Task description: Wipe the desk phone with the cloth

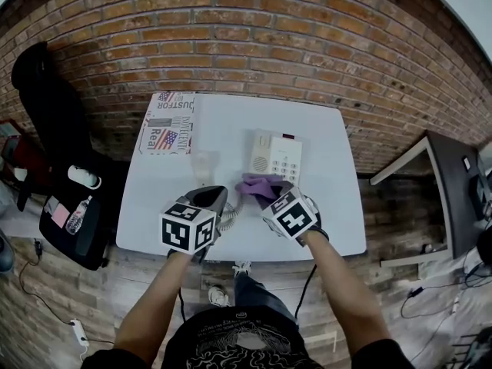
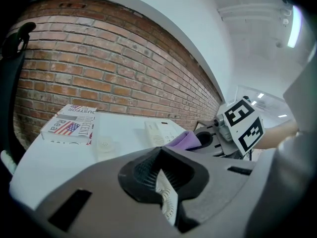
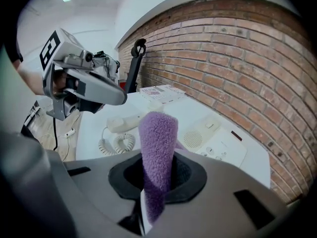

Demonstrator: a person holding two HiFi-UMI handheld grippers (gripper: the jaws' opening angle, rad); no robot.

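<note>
Purple cloth (image 3: 158,148) in right claw (image 3: 147,209) | left claw (image 2: 166,197) closed, empty | handset (image 3: 126,123) near phone (image 3: 218,143)

— What is showing between the fingers of the right gripper (image 3: 152,192)?
— The cloth (image 3: 157,143); it is looking fuzzy, thick-piled. Beyond the fingertips, the desk phone (image 3: 218,144) is showing matt plastic, and the table (image 1: 231,129) is gleaming smooth.

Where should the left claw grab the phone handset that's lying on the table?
Take the handset across its slim middle, coming straight down with the left claw. It lies flat on the table, so only its long sides are open, and the coiled cord crowds one end.
</note>
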